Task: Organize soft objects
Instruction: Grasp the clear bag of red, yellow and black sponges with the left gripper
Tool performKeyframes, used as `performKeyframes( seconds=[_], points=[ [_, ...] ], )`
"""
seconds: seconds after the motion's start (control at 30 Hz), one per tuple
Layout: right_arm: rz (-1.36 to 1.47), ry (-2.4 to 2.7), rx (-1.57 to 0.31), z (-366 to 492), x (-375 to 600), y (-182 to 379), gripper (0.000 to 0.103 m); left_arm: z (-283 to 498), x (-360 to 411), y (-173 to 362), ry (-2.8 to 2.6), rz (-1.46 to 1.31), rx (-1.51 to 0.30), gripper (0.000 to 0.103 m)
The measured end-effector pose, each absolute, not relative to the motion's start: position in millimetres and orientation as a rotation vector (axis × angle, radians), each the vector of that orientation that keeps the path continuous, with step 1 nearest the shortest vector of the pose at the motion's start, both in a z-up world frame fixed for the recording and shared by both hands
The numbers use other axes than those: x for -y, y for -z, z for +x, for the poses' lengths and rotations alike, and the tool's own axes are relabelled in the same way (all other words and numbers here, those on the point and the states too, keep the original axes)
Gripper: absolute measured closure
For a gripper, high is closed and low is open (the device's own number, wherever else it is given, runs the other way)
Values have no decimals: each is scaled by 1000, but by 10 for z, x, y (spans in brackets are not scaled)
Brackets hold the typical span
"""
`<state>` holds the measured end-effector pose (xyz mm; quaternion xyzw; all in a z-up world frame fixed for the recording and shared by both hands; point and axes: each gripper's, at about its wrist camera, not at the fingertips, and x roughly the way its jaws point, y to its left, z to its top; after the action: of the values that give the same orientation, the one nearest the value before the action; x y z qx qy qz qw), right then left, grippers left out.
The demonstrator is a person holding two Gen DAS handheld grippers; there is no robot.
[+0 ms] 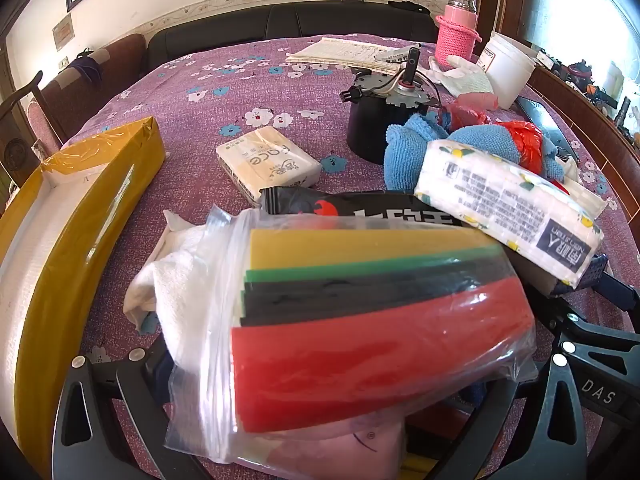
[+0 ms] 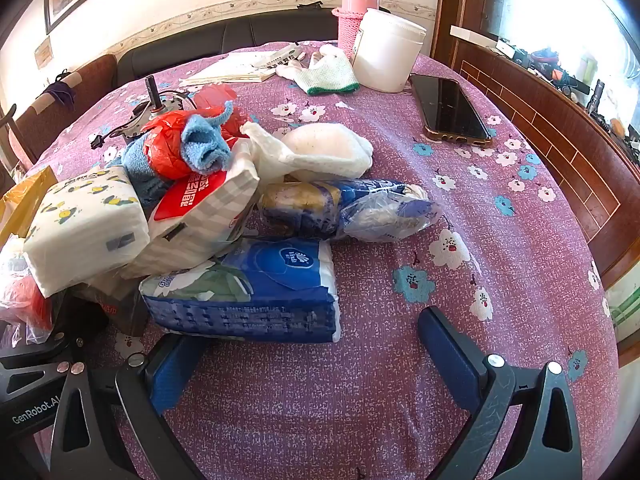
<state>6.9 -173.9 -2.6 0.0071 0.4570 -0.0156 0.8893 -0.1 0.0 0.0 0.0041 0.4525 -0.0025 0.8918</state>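
Note:
A clear zip bag [image 1: 360,320] of yellow, green, black and red sheets lies across my left gripper [image 1: 320,364], hiding most of its fingers. The jaws stand wide, and I see no pad pressing on the bag. Beside it are a white cloth [image 1: 176,280], a black pouch [image 1: 380,208], a lemon-print tissue pack [image 1: 508,208] and a blue towel [image 1: 416,144]. My right gripper [image 2: 316,348] is open and empty over the tablecloth. A blue tissue pack [image 2: 256,292] lies just ahead of its left finger [image 2: 176,372]. Piled behind are a red-and-grey tissue pack [image 2: 200,216] and a blue-wrapped roll [image 2: 340,208].
An open yellow box [image 1: 92,200] with a white lining stands at the left. A white tissue pack [image 1: 268,164] and a black motor [image 1: 372,120] lie further back. On the right are a phone [image 2: 452,108], a white jar [image 2: 388,56], a pink bottle [image 2: 356,12] and gloves [image 2: 324,72].

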Motion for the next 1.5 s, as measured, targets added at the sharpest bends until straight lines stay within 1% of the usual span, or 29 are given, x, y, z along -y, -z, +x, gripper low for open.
performKeyframes(
  seconds=[1.17,1.5],
  points=[
    [16,32,-950,71,1739,24,1,-1,0,0,5,9,-940,0],
    [15,32,-950,72,1736,24,1,-128,2,-16,50,41,-997,0]
  ],
)
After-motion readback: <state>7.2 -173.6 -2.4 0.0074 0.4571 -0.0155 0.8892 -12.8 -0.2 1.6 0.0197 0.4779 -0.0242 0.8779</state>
